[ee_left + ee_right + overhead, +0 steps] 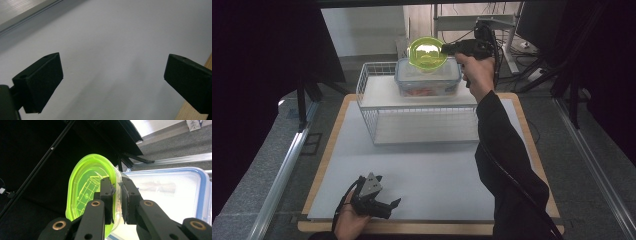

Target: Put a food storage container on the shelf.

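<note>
**Green lid held in the air above the box on the rack**

My right gripper (446, 48) is clamped on the rim of a bright green lid (427, 52), with its two jaws pinching the edge from either side. In the right gripper view the lid (87, 192) stands tilted on its edge, clear of everything below it. Under it sits a clear box (428, 78) with a blue-edged lid of its own, resting on the top shelf of a white wire rack (369, 105) at the far side of the table (412, 175).

I judge the lifting part done: the green lid is off whatever it covered and hangs free. Still left is carrying it to a resting place and letting go; the pictures do not tell me where that is.

My left gripper (374, 197) rests low near the front edge of the table, jaws wide apart with nothing between them, only bare white surface ahead.

The rack's wire rim and the box stand closest under the lid, so I would need to keep height while moving across them.
</note>
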Tool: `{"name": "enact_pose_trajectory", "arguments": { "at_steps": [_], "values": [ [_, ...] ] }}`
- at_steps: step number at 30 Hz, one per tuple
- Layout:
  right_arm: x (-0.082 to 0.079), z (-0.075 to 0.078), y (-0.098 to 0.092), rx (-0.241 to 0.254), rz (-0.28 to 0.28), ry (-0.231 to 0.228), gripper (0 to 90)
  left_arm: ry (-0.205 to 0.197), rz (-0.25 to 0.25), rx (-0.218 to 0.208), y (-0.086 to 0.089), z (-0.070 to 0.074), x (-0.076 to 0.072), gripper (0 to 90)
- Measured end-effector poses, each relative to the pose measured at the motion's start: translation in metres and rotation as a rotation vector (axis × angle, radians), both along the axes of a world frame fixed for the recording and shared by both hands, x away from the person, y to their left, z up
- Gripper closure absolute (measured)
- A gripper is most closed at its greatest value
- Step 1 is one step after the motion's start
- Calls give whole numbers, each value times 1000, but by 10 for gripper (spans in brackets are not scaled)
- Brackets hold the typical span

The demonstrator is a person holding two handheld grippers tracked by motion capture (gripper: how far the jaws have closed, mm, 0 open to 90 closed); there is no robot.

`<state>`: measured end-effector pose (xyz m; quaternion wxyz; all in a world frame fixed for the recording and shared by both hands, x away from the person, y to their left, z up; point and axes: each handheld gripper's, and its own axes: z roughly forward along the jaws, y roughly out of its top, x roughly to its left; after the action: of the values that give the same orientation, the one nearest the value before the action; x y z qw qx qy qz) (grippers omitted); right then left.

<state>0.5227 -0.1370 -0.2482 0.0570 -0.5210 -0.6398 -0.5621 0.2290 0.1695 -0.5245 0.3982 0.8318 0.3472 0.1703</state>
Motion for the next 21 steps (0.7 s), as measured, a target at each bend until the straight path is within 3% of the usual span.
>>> {"name": "enact_pose_trajectory", "arguments": {
  "at_steps": [21],
  "values": [
    [8, 0, 7, -69, -75, -30, 729, 11, -12, 13, -2, -2, 0, 20]
  ]
}}
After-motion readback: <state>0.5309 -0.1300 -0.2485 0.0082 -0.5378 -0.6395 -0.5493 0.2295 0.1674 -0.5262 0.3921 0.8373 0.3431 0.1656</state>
